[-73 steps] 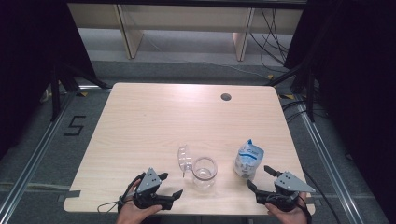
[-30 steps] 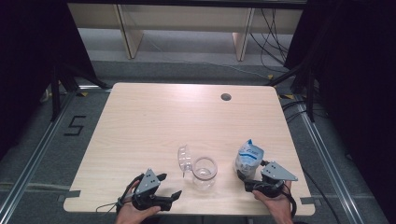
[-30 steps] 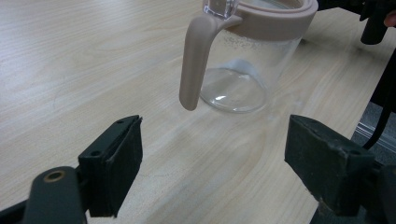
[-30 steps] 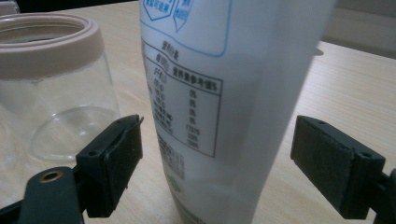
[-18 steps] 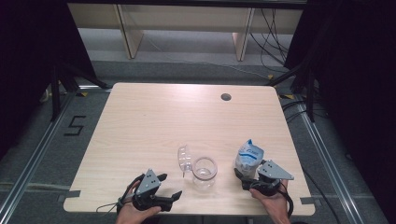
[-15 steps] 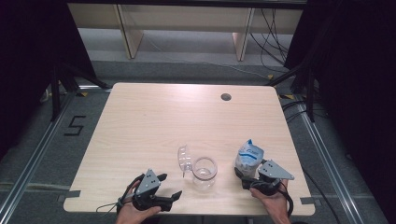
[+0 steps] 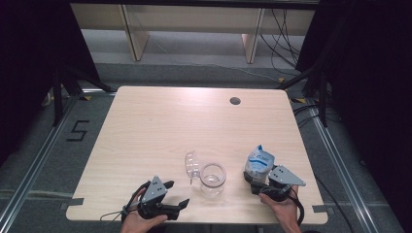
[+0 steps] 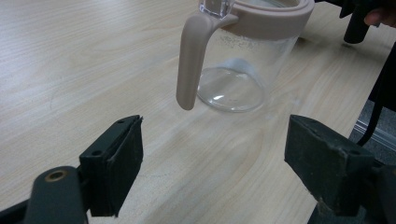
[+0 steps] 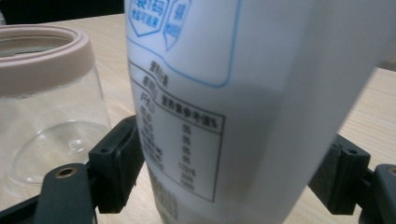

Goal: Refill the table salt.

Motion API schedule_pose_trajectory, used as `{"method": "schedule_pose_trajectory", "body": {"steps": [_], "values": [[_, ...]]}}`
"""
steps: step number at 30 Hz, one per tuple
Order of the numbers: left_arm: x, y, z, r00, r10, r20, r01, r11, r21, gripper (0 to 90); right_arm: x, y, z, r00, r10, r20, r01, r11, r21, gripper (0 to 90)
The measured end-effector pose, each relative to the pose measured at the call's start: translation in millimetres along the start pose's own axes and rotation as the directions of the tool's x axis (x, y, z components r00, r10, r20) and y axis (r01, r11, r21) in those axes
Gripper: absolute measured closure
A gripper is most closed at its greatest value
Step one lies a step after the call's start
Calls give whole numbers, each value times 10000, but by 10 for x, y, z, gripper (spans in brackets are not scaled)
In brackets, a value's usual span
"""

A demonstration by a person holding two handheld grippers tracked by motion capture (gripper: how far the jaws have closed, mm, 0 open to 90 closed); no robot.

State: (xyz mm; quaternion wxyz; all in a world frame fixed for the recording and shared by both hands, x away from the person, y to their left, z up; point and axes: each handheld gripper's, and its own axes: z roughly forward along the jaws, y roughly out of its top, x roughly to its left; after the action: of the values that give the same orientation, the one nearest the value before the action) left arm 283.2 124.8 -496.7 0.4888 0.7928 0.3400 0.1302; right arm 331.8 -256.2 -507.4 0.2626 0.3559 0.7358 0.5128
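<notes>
A clear glass jar (image 7: 213,178) with a beige rim stands near the table's front edge, its clear lid (image 7: 191,165) swung open to the left. My left gripper (image 7: 176,194) lies open in front of it on the left. In the left gripper view its jaws (image 8: 215,128) stand wide apart, with the jar (image 8: 243,70) and its hanging beige clasp (image 8: 191,60) just beyond them. A white and blue printed bag (image 7: 260,162) stands upright right of the jar. My right gripper (image 7: 252,183) has just been closing and its pads now press the bag's (image 9: 224,70) lower part on both sides.
The wooden table (image 7: 194,121) has a round cable hole (image 7: 235,101) at the back right. The jar (image 9: 46,93) stands close to the bag's left. Shelving and cables lie on the floor behind the table.
My right gripper has moved left from the table's front right corner up to the bag, and its jaws now sit around it. The left gripper, jar and bag have stayed put.
</notes>
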Motion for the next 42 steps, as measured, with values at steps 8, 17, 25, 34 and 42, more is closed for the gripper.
{"method": "schedule_pose_trajectory", "body": {"steps": [8,17,25,34,42], "values": [[-3,0,0,10000,-37,-10,37,10000,-9,193,1,-5,19,9996,154,238,-157,9998,109,245],[-2,0,0,10000,-21,-11,21,10000,5,193,-27,-16,65,9994,-269,209,268,9996,22,273],[-3,0,1,10000,-12,11,12,10000,9,194,-36,-21,107,9984,-474,300,475,9989,-41,299],[-9,0,8,10000,-72,16,73,10000,-37,194,-40,-26,123,9989,-471,59,472,9988,-95,335],[-9,-2,7,10000,-42,24,42,10000,3,194,-21,-32,127,9997,-247,80,246,9997,35,345]]}}
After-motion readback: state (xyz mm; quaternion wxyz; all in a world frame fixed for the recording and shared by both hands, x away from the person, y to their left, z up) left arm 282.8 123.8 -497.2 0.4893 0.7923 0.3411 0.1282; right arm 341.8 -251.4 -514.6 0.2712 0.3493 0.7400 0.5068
